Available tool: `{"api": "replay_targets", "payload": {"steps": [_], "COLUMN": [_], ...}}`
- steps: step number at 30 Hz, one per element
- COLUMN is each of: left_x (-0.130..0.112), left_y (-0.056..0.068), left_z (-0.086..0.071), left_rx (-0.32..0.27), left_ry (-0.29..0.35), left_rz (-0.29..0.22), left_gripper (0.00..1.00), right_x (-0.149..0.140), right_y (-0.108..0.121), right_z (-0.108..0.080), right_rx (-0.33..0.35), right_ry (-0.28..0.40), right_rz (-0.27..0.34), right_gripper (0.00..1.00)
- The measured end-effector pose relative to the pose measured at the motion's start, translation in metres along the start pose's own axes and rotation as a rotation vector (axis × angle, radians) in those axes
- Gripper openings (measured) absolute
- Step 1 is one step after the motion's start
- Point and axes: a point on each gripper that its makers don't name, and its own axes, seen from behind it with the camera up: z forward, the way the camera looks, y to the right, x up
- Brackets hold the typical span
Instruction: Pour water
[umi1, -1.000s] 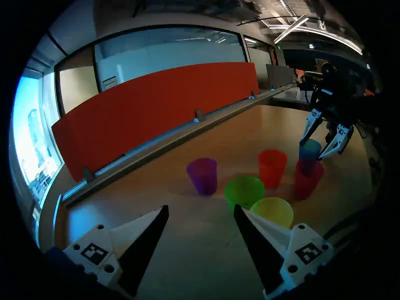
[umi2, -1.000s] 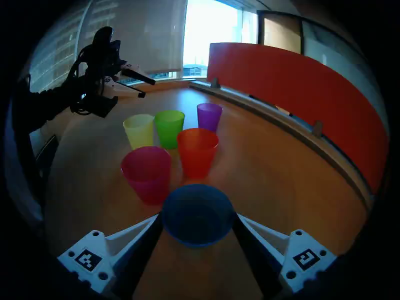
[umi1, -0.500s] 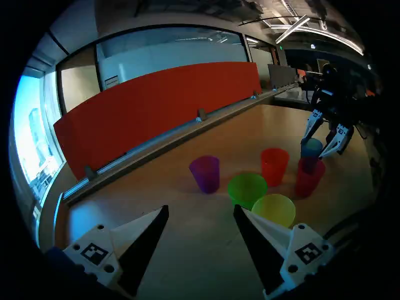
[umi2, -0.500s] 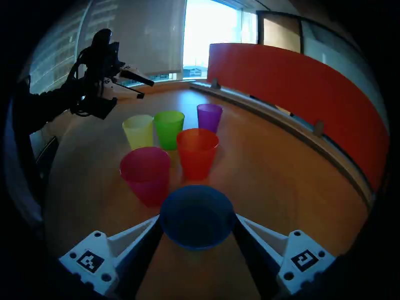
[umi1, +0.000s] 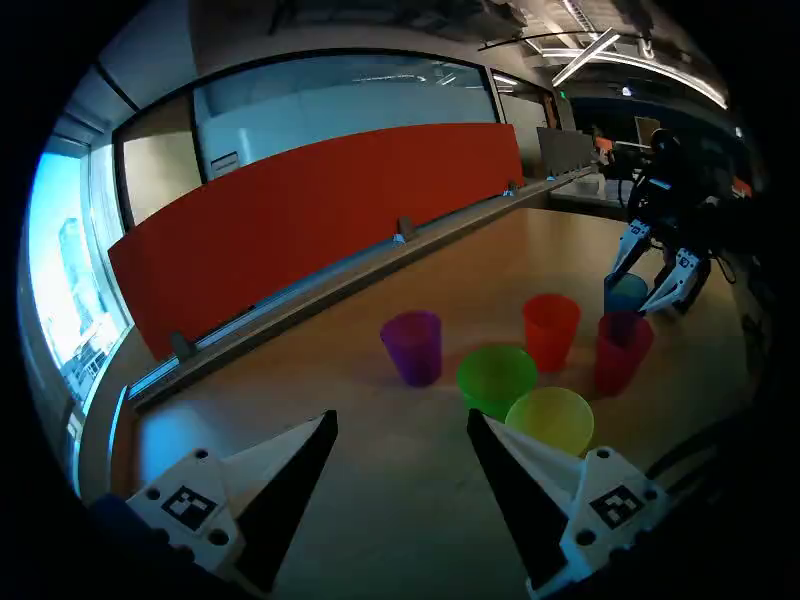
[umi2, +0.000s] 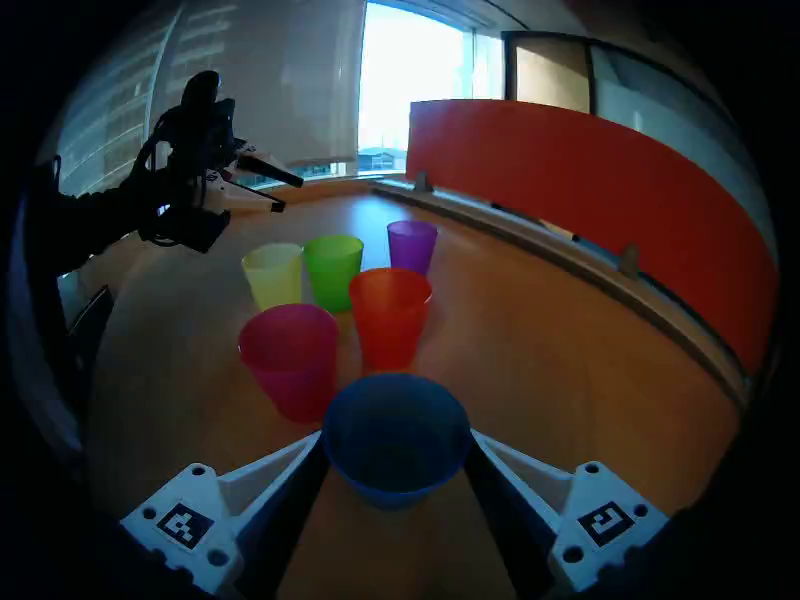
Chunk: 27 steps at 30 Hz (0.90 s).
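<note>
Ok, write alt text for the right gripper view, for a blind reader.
The right gripper grips a blue cup over a wooden table. Beyond it stand a pink cup and an orange cup, then a yellow cup, a green cup and a purple cup. The open left gripper is at upper left; a red divider runs along the right.

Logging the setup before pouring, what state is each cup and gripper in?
right gripper: shut on blue cup
left gripper: open, empty
blue cup: upright, gripped
pink cup: upright, free
orange cup: upright, free
green cup: upright, free
yellow cup: upright, free
purple cup: upright, free
</note>
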Motion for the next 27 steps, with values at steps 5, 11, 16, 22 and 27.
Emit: {"api": "replay_targets", "payload": {"steps": [5, 11, 16, 22, 27], "left_x": [0.002, 0.003, 0.004, 0.004, 0.004], "left_y": [-0.001, -0.003, -0.004, -0.006, -0.006], "left_z": [-0.002, -0.002, -0.001, 0.001, 0.003], "left_rx": [0.002, 0.004, 0.003, 0.005, 0.001], "left_ry": [0.005, 0.012, 0.018, 0.021, 0.025], "left_rz": [-0.002, -0.007, -0.011, -0.014, -0.019], "left_gripper": [0.96, 0.96, 0.96, 0.96, 0.96], "right_x": [0.015, 0.047, 0.072, 0.095, 0.116], "right_y": [-0.002, -0.002, -0.003, -0.004, -0.004], "right_z": [-0.006, -0.016, -0.023, -0.030, -0.035], "right_rx": [-0.005, -0.024, -0.035, -0.050, -0.064], "right_ry": [0.039, 0.124, 0.197, 0.266, 0.328], "right_rz": [0.001, 0.011, 0.020, 0.023, 0.018], "right_gripper": [0.91, 0.91, 0.91, 0.91, 0.91]}}
